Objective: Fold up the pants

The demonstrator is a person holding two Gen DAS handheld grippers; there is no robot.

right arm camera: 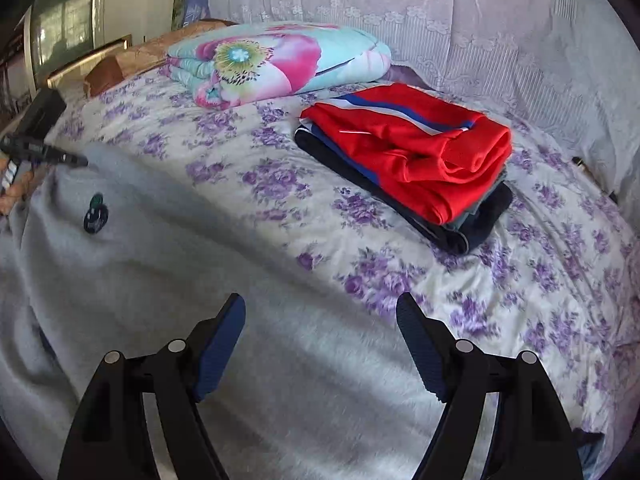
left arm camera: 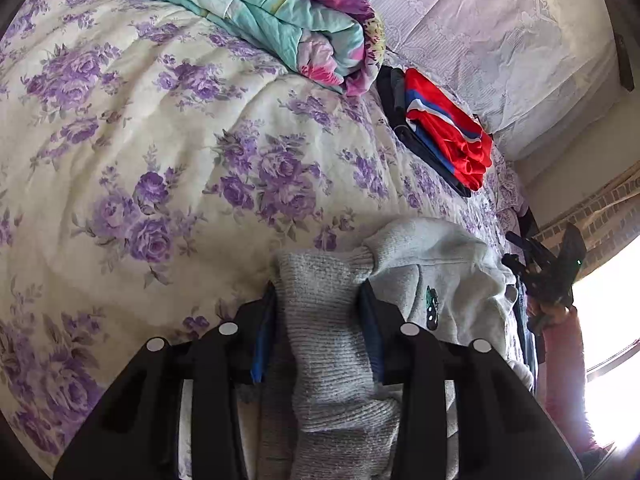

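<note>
Light grey knit pants (right arm camera: 168, 280) with a small dark green emblem (right arm camera: 95, 216) lie spread on the floral bed. In the left wrist view my left gripper (left arm camera: 318, 296) is shut on a ribbed grey cuff of the pants (left arm camera: 324, 344), which bunches up between the fingers. My right gripper (right arm camera: 320, 316) is open and empty, hovering just above the flat grey fabric. The right gripper also shows at the right edge of the left wrist view (left arm camera: 548, 268). The left gripper shows at the left edge of the right wrist view (right arm camera: 44, 152).
A stack of folded clothes with a red, blue and white garment (right arm camera: 416, 148) on top sits on the bedspread (right arm camera: 520, 264). A folded floral quilt (right arm camera: 276, 60) lies behind. A lace-covered wall (right arm camera: 480, 20) backs the bed. A bright window (left arm camera: 612, 320) is on the right.
</note>
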